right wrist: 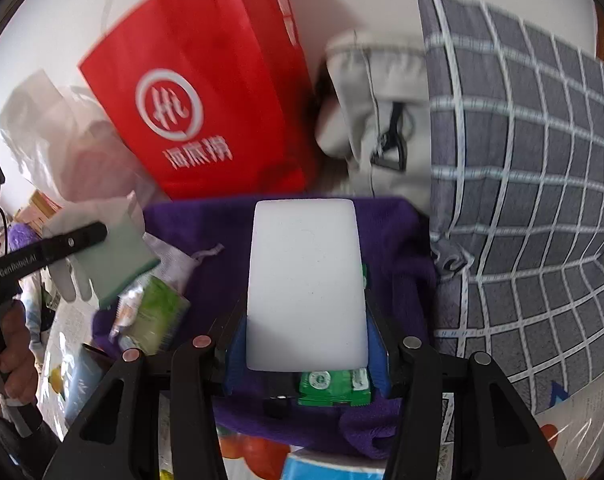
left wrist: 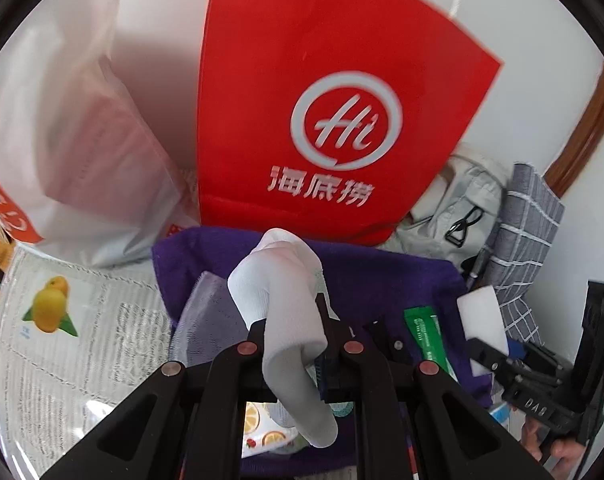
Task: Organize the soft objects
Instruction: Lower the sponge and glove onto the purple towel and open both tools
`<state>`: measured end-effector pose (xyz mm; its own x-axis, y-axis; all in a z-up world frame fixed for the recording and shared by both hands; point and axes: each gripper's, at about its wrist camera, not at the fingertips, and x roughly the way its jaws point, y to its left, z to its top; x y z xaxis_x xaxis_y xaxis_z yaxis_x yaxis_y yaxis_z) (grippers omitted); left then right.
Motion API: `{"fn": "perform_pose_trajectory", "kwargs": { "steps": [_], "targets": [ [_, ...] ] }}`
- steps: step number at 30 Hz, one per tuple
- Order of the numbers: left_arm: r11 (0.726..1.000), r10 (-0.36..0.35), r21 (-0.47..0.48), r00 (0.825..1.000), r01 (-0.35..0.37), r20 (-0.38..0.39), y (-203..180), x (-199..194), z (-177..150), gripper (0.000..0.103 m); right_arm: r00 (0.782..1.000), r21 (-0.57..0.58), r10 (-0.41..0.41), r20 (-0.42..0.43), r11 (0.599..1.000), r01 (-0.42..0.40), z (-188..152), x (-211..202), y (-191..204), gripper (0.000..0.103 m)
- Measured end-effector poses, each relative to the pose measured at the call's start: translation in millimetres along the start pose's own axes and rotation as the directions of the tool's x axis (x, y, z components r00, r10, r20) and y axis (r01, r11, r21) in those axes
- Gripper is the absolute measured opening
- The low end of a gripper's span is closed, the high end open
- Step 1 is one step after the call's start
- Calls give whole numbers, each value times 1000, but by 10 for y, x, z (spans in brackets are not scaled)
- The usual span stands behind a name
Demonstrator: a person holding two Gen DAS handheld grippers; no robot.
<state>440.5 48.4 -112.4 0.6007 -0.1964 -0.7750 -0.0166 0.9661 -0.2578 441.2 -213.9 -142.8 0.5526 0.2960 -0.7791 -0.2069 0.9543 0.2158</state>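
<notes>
While the red Haidilao bag (left wrist: 325, 92) props upright behind the purple towel (left wrist: 381, 276), both tools carry cargo above that towel: the right gripper (right wrist: 306, 344) clamps the white sponge block (right wrist: 305, 284), and the left gripper (left wrist: 294, 332) pinches a white sock (left wrist: 278, 300), toe dangling, likely for sorting.

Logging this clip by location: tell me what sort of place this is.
Probably a home, at a cluttered table against a white wall: a fruit-print tablecloth, a red Haidilao shopping bag and a grey checked pillow.
</notes>
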Motion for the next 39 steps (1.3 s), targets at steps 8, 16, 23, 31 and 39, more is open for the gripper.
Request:
{"fn": "perform_pose_trajectory", "kwargs": {
  "steps": [8, 16, 23, 31, 39],
  "targets": [
    [999, -41, 4, 999, 41, -34, 60, 205, -12, 11, 995, -21, -3, -100, 1000, 0, -95, 363, 9, 50],
    [996, -88, -30, 994, 86, -69, 91, 342, -44, 12, 989, -15, -28, -144, 1000, 26, -118, 505, 21, 52],
    [993, -119, -34, 990, 116, -75, 57, 333, -33, 49, 993, -46, -64, -104, 997, 59, -94, 443, 70, 77],
    [992, -126, -10, 990, 125, -56, -21, 204, -19, 50, 998, -28, -61, 2, 998, 61, -63, 115, 71, 77],
    [995, -80, 50, 997, 81, -19, -201, -64, -43, 52, 1000, -12, 0, 25, 1000, 0, -89, -199, 224, 77]
  ]
}}
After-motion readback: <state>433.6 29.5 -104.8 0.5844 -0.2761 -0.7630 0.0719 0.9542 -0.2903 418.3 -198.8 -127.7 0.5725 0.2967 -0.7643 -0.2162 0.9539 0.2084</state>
